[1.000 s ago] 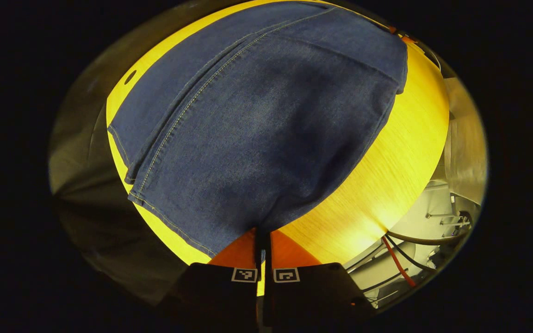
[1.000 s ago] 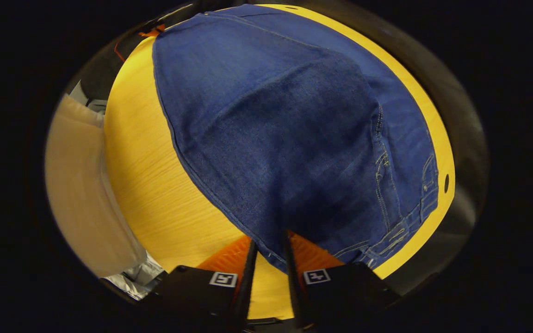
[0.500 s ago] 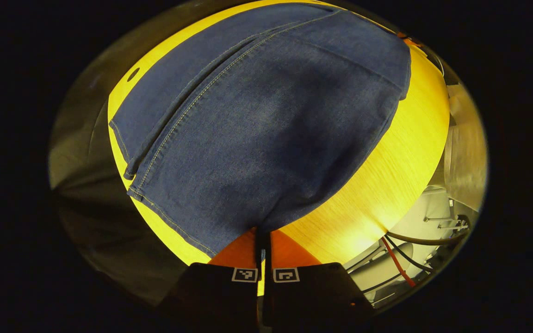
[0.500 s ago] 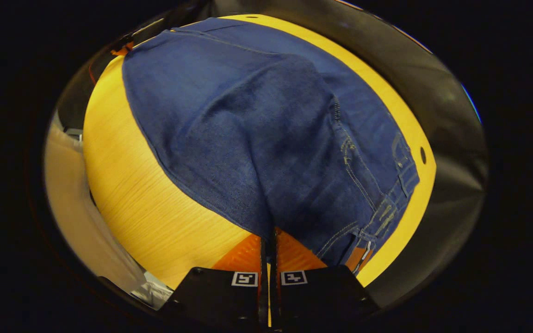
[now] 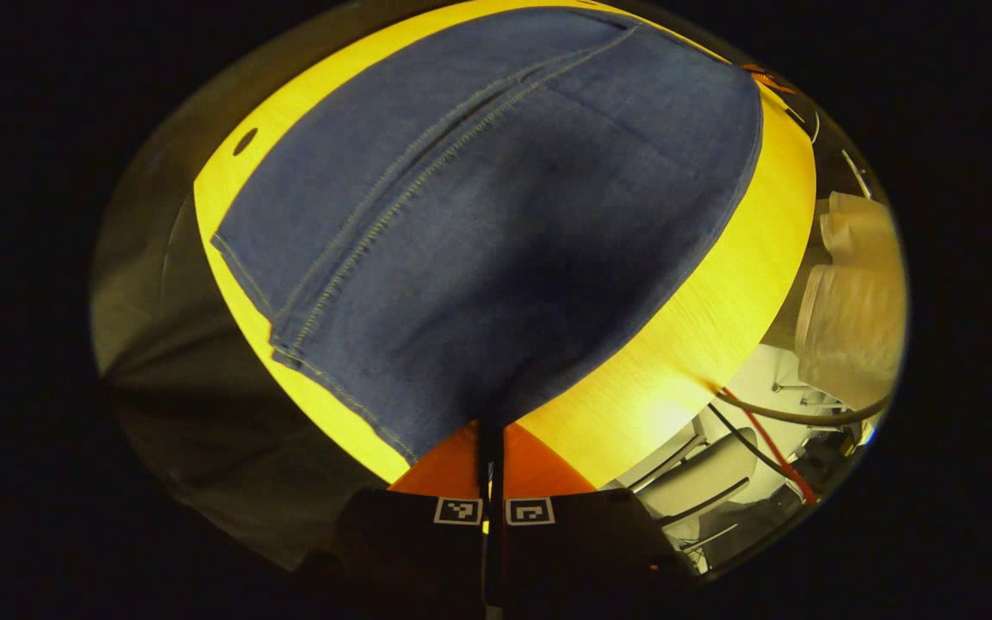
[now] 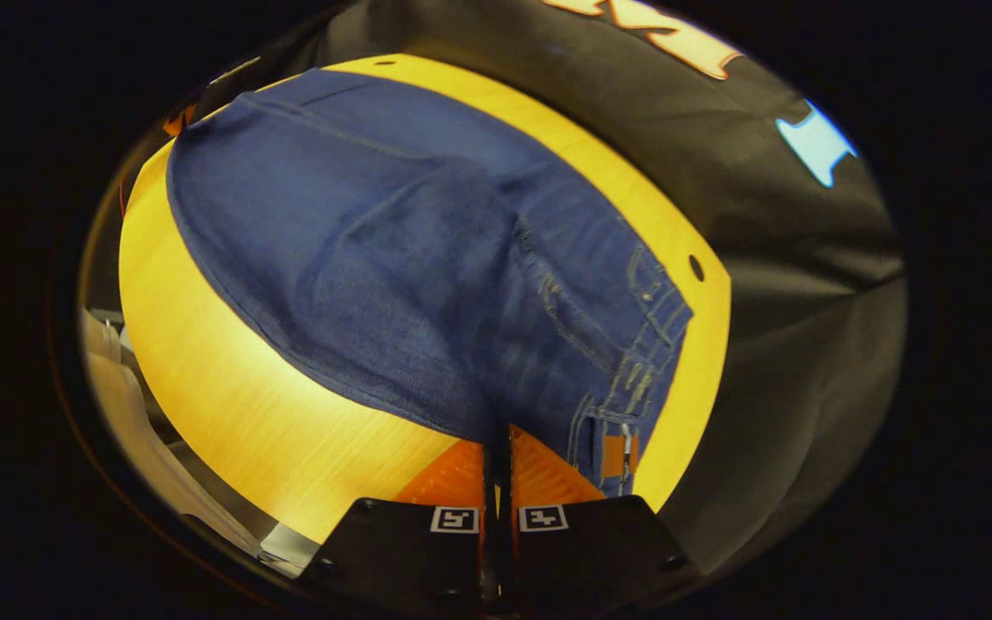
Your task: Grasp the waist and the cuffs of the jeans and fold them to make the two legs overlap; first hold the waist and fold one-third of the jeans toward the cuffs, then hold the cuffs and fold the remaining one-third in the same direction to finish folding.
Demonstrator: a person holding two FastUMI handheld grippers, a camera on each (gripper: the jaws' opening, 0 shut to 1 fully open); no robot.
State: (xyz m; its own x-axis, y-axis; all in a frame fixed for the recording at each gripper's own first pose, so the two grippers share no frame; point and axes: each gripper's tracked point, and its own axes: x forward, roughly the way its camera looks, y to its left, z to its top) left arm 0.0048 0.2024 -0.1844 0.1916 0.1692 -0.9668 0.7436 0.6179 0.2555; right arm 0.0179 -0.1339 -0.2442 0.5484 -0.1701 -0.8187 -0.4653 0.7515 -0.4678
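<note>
On the yellow wood-grain surface (image 5: pixel 720 327), the blue jeans (image 5: pixel 496 215) are lying spread out, the two legs overlapping along a stitched seam. At the near edge of the denim, the left tongs (image 5: pixel 491 443) are pinching the cloth by the cuff end, the fingers pressed together with only fabric between them; the hemmed cuffs (image 5: pixel 285 344) are resting just beside, toward that view's left. Across the garment, the right tongs (image 6: pixel 498 443) are likewise closing tightly on the denim edge near the waist (image 6: pixel 634 379), where belt loops and a leather patch (image 6: pixel 615 455) are showing. A small round hole (image 6: pixel 697 268) is lying in the surface just beyond the waistband. Behind the surface, the black booth wall (image 6: pixel 806 284) is hanging.
</note>
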